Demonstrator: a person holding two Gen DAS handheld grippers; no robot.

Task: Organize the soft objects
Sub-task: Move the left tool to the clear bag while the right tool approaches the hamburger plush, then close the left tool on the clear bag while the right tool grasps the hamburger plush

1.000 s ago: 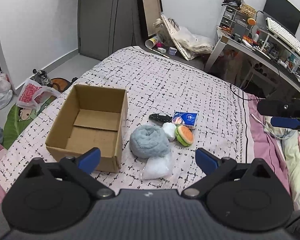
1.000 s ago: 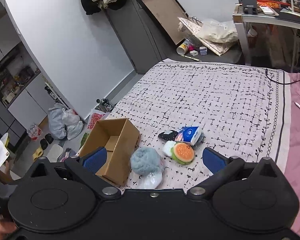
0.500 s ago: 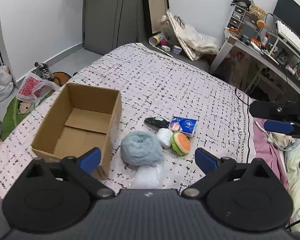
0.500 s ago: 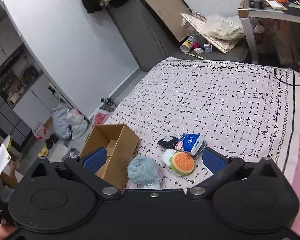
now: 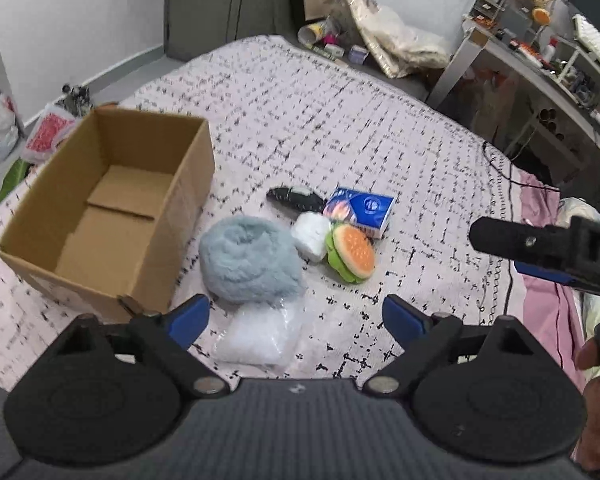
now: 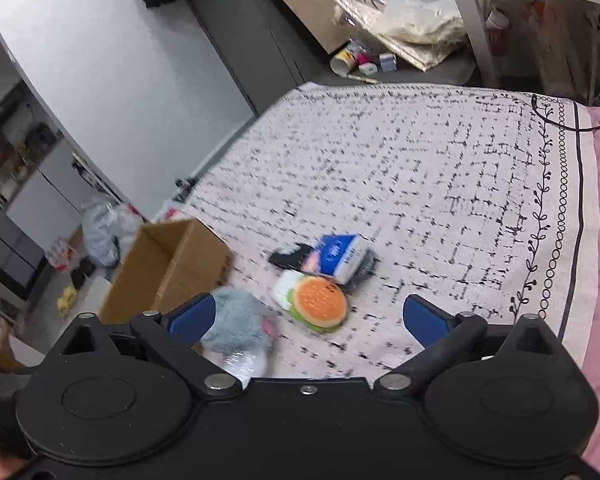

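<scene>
Currently, left wrist view: left gripper (image 5: 296,314) closing, nothing clamped, over the plastic bag (image 5: 260,338); box (image 5: 112,204) near the bed's left edge. Right wrist view: right gripper (image 6: 308,320) released, above the burger toy (image 6: 318,304).

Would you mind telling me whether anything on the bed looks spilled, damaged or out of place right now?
Nothing looks spilled or damaged. The cardboard box stands upright and empty, while the soft things lie loose beside it: a grey fluffy bundle partly over a clear bag of white stuffing, and a burger plush against a blue tissue pack.
</scene>
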